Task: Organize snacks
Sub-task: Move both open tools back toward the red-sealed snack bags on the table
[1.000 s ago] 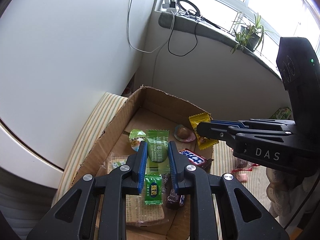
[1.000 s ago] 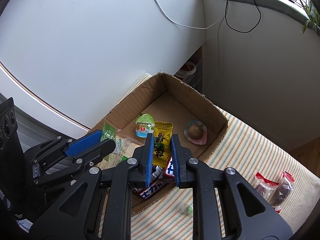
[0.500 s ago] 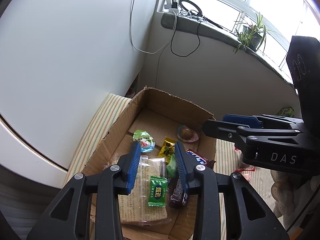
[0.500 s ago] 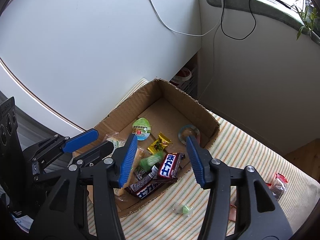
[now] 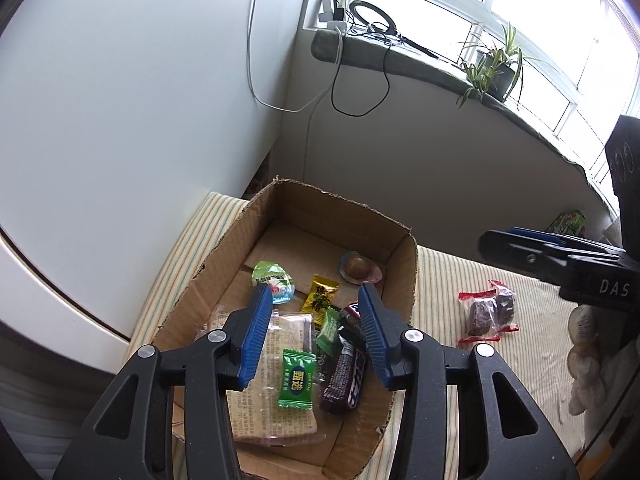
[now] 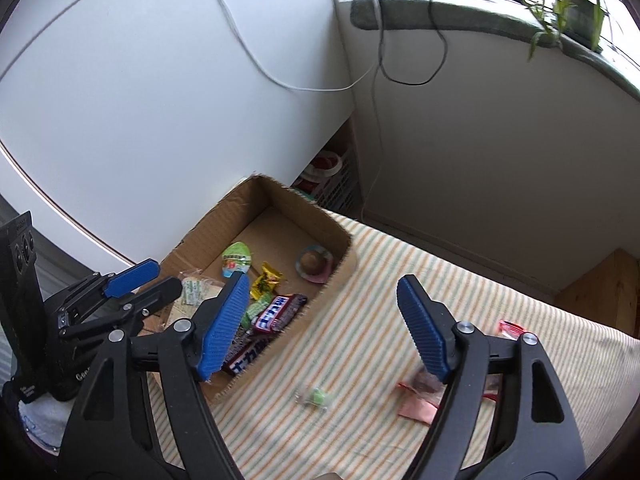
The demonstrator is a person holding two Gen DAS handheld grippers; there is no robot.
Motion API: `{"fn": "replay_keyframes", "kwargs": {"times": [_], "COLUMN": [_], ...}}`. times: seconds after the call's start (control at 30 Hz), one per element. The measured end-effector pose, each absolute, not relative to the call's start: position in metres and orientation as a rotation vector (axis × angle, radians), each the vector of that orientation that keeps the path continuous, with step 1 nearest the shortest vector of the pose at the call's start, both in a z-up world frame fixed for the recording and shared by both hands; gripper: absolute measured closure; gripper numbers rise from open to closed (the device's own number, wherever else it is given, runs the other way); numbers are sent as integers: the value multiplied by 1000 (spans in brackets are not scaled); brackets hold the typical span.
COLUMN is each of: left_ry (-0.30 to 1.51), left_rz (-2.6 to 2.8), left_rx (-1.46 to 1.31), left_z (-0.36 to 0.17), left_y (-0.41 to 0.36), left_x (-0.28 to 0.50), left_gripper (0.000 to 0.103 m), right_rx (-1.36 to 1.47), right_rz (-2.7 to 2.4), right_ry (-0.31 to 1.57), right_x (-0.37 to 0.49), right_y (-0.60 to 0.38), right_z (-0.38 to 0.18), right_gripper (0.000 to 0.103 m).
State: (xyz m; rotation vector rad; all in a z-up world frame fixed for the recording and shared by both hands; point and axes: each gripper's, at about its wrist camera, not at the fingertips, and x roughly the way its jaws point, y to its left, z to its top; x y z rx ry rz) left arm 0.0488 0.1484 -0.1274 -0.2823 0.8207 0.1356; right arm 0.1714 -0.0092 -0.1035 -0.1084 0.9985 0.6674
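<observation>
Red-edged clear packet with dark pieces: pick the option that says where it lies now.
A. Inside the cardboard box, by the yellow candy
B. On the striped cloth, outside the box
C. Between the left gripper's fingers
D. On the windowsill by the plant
B: the red-edged packet lies flat on the striped cloth, apart from the cardboard box and clear of both grippers.

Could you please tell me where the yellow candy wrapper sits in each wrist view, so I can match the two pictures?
Left wrist: the yellow candy lies on the box floor just above centre, between the raised blue fingers.
Right wrist: the yellow candy is left of centre, just above the left-hand blue finger.
Shared landmark: the cardboard box; in both views the candy lies between the green jelly cup and the round pink-rimmed snack.
</observation>
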Motion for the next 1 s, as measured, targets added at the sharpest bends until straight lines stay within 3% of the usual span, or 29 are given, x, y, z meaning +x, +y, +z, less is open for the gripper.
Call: {"fn": "replay_keyframes", "kwargs": {"times": [0.67, 1.0], "left_ry": [836, 891], "left_rz": [-50, -174], "left_rx": [-257, -249], "left_z": [-122, -130], "left_y": [77, 30], "left_x": [66, 86], "left_gripper": [59, 59], "right_rx": [16, 22], "right_rz": [372, 351], "right_ry": [1033, 1097], "right_x": [182, 188], "right_y": [-174, -187], "right_z": [-122, -151], "right_gripper": [24, 24]}}
